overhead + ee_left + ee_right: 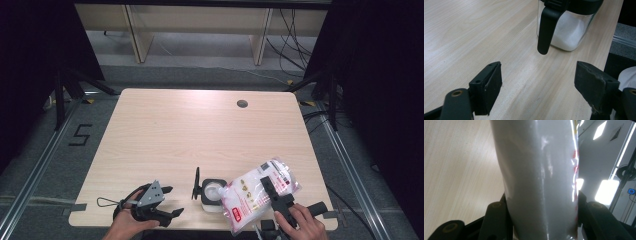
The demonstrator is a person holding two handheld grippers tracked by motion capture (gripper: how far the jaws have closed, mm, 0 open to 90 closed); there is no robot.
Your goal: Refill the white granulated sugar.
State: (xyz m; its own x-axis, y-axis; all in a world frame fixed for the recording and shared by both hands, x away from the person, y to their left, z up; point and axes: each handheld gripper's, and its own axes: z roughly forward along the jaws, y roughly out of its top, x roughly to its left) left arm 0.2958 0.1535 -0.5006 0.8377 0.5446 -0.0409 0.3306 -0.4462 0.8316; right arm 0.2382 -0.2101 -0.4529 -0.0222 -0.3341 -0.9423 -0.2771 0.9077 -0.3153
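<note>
Table (200, 130): a jar (212, 194) stands near its front edge, lid (196, 184) raised at its left side. Bag (257, 192) just right of the jar, tilted above it, between the jaws of the right gripper (276, 196). Left gripper (167, 202) left of the jar, apart from it, at the front edge.

Bright table, dark surroundings, overhead-light glare on glossy bag (541, 182)

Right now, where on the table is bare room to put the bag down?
The light wooden table is bare from the round cable hole down to the glass jar with the black lid. The near edge is crowded: left gripper, jar, and white plastic bag in the right gripper.
</note>
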